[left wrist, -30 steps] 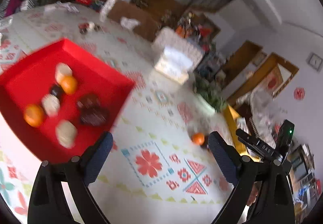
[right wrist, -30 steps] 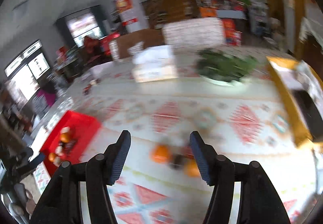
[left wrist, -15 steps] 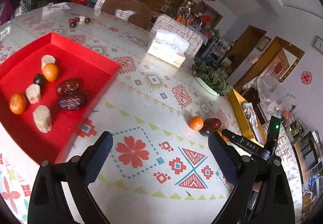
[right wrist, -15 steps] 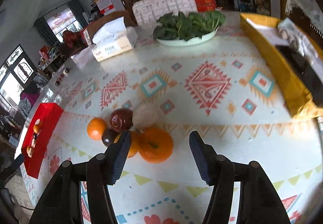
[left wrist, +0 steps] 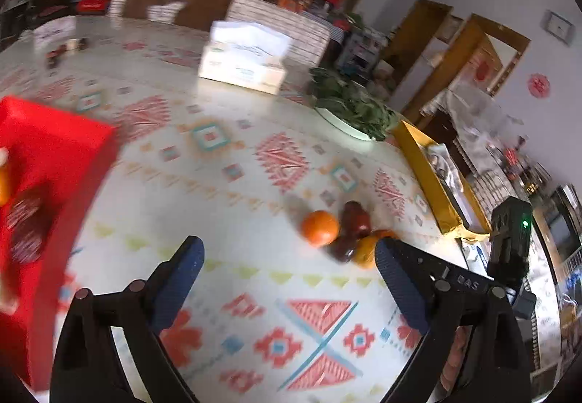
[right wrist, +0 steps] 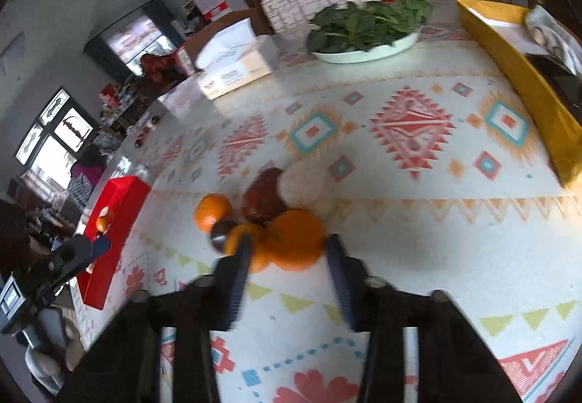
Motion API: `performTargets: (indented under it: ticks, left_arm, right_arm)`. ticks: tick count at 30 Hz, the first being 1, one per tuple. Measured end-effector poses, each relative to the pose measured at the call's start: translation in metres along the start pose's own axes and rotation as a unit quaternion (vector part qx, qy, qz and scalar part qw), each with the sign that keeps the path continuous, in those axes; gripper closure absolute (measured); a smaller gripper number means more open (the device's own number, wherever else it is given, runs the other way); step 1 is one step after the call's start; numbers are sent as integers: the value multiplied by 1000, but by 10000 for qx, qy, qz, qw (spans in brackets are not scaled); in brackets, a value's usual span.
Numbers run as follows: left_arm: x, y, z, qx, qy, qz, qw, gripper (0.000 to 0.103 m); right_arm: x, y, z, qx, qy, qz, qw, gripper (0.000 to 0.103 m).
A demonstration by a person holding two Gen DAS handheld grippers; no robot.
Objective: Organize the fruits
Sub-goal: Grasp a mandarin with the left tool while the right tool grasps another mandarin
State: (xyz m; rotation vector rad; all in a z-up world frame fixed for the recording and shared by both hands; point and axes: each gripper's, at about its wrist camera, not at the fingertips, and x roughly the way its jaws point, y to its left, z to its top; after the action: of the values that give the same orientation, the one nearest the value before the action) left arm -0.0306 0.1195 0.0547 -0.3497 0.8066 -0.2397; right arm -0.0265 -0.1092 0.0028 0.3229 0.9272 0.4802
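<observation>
Orange (right wrist: 296, 239) clamped in right hand-held gripper (right wrist: 289, 250).

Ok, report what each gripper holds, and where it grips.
Right gripper pinches the large orange across its sides. Left gripper holds nothing; its jaws are closing on air.

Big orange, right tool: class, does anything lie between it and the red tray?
Yes: a small orange, a dark fruit and another orange crowd the tray side of the big orange; beyond, bare tablecloth to the red tray.
</observation>
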Motion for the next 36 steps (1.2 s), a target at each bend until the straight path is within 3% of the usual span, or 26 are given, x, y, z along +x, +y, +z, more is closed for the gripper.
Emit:
performTargets:
  ticks: [1, 3, 8, 13, 20, 26, 36]
  left_arm:
    - [12, -3, 4, 43, 139, -85, 9999, 28]
    - [33, -9, 9, 121, 399, -269, 9988, 39]
    - [78, -19, 12, 172, 711, -268, 9970, 40]
    - [91, -29, 9, 663, 774, -119, 9947, 70]
    - [92, -33, 5, 994, 612, -129, 9931, 68]
    - [93, -40, 2, 1326, 550, 74, 9896, 70]
    - [81, -33, 1, 1174, 331, 100, 9925, 71]
  right_arm:
    - [-2, -4, 0, 75, -30, 21, 10000, 67]
    - [-7, -8, 2, 96, -100, -15, 9999, 67]
    - [-7, -8, 3, 32, -61, 30, 10000, 67]
    - [-5, 0, 3, -233, -76, -167, 9996, 65]
    - [5, 6, 1, -489, 118, -515, 9974, 45]
    - [12, 18, -4, -892, 2, -951, 9915, 44]
    - [16, 23, -3, -1033, -7, -924, 9904, 46]
